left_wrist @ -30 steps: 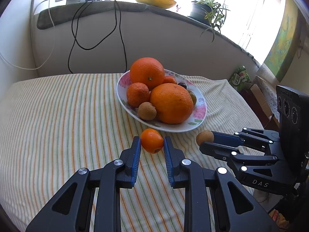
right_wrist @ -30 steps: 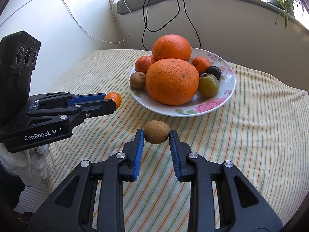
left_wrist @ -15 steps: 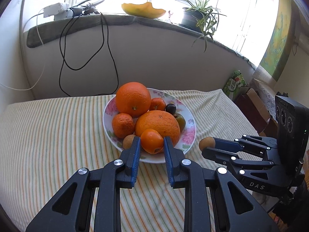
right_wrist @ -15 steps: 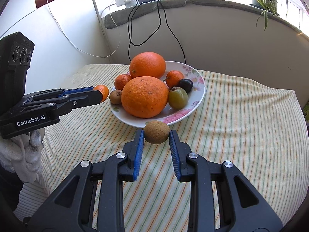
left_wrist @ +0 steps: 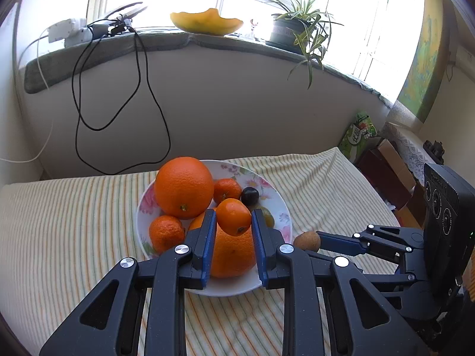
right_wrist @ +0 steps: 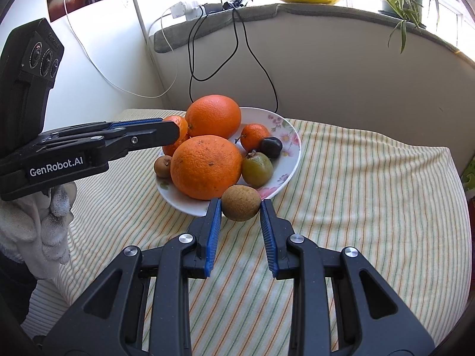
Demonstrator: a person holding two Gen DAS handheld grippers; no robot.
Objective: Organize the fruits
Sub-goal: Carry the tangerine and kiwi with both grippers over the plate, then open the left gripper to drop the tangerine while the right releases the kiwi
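My left gripper (left_wrist: 233,219) is shut on a small mandarin (left_wrist: 233,216) and holds it above the floral plate (left_wrist: 276,204), over the big orange (left_wrist: 234,252) at the plate's near side. My right gripper (right_wrist: 241,204) is shut on a brown kiwi (right_wrist: 241,203), held at the plate's (right_wrist: 289,136) near rim. The plate carries two big oranges (right_wrist: 213,116), mandarins (right_wrist: 254,136), a dark plum (right_wrist: 271,147), a green fruit (right_wrist: 257,168) and a small kiwi (right_wrist: 162,166). The left gripper (right_wrist: 178,129) shows from the side in the right wrist view, the right gripper (left_wrist: 308,241) in the left wrist view.
The plate stands on a striped tablecloth (right_wrist: 371,195) near a wall with hanging black cables (left_wrist: 118,109). The sill above holds a yellow bowl (left_wrist: 207,25), a potted plant (left_wrist: 294,34) and a power strip (left_wrist: 68,31). A gloved hand (right_wrist: 38,231) holds the left gripper. Boxes (left_wrist: 392,172) sit beyond the table's right edge.
Both grippers have lifted and moved toward the plate with their fruits. The mandarin went from short of the plate to above it; the kiwi now sits at the near rim.
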